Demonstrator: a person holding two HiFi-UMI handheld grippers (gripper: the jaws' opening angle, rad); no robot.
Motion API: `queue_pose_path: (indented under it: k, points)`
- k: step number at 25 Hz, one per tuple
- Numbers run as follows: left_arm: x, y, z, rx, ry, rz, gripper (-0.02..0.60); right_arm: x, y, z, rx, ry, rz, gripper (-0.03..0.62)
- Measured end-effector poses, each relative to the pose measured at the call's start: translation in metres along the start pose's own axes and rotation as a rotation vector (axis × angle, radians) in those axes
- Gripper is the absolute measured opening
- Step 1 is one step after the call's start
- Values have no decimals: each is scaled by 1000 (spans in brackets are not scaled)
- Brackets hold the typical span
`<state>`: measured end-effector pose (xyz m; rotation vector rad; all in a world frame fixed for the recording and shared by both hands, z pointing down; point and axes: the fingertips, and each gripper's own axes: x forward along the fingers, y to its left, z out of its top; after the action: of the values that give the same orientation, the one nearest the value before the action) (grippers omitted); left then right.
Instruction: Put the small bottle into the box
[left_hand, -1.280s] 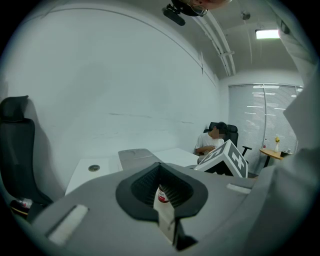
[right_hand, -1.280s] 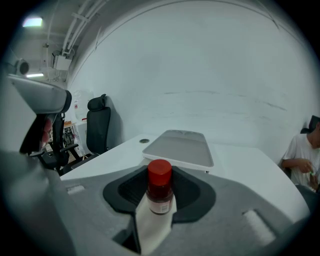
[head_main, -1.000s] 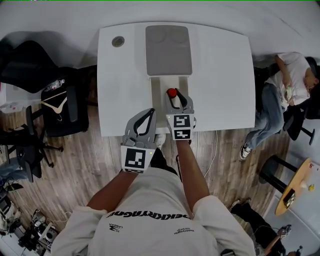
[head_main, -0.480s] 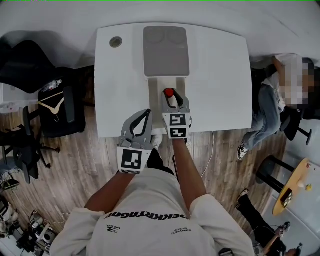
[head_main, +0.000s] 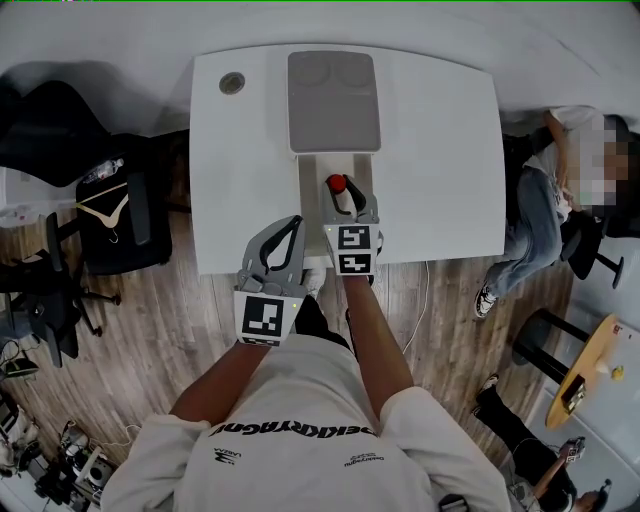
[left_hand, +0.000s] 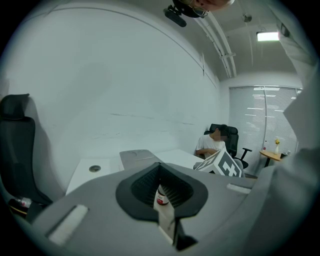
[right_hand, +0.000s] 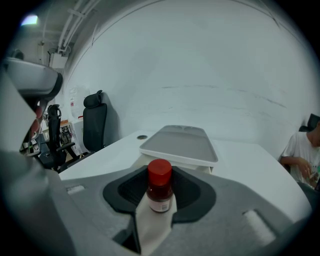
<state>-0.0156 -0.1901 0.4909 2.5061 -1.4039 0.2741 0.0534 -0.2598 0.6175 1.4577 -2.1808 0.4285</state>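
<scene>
The right gripper (head_main: 349, 203) has its jaws pinching a small brown glass bottle with a red cap and a white label (right_hand: 160, 189). In the right gripper view the bottle stands upright between the dark pads, its cap above them. Ahead of these jaws lies the white box with a flat grey lid (right_hand: 179, 145). A black office chair (right_hand: 95, 125) stands far off to their left.

Only the head view shows that the bottle is held over the open white part of the box (head_main: 309, 180), on the near side of the lid, on the white tabletop (head_main: 440, 150). Whether it touches the box floor cannot be told.

The left gripper (head_main: 296, 225) hangs at the tabletop's near edge, left of the right gripper. Its jaws are drawn together to a thin slit and hold nothing. Through that slit the left gripper view catches the bottle well ahead. It also shows a seated person (left_hand: 215, 145) beyond, to the right of the jaws.
</scene>
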Motion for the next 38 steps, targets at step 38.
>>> queue_pose_path:
  k: [38]
  points:
    - [-5, -7, 10, 11, -5, -3, 5, -12, 4, -7, 1, 20, 0, 165]
